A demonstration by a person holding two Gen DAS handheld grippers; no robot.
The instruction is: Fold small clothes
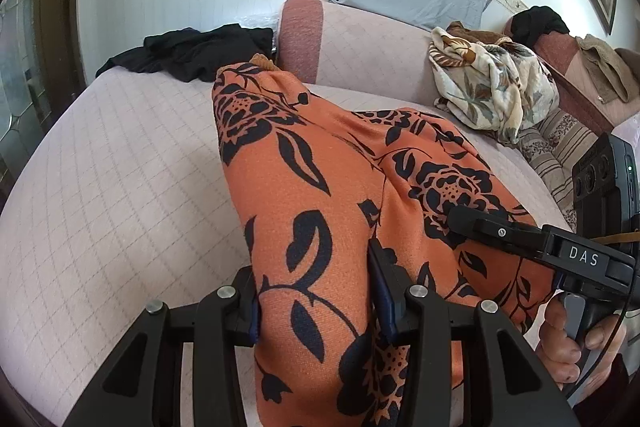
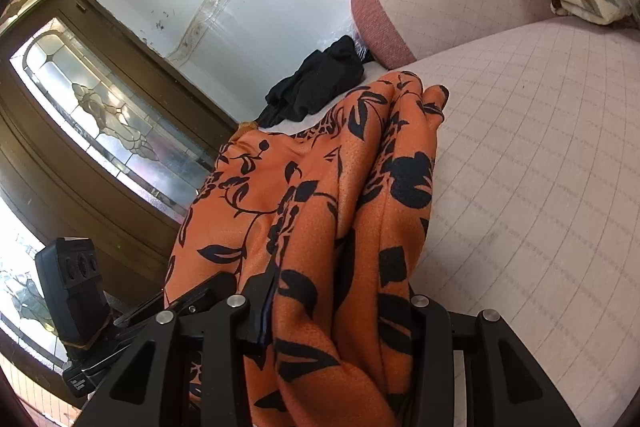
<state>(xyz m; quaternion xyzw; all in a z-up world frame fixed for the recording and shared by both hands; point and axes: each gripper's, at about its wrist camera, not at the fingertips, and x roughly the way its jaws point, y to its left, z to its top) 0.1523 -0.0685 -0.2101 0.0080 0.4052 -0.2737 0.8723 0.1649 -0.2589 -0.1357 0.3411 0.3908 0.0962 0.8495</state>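
Both claws clamp the orange floral garment (image 1: 320, 195): the left claw (image 1: 316, 303) and right claw (image 2: 340, 323) each pinch bunched cloth. It trails across the pink quilted sofa seat (image 1: 120, 167), its far end near the black clothing (image 1: 200, 53).

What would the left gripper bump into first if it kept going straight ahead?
Probably the orange flowered cloth it already grips; past that, likely the pink sofa seat, though depth is unclear.
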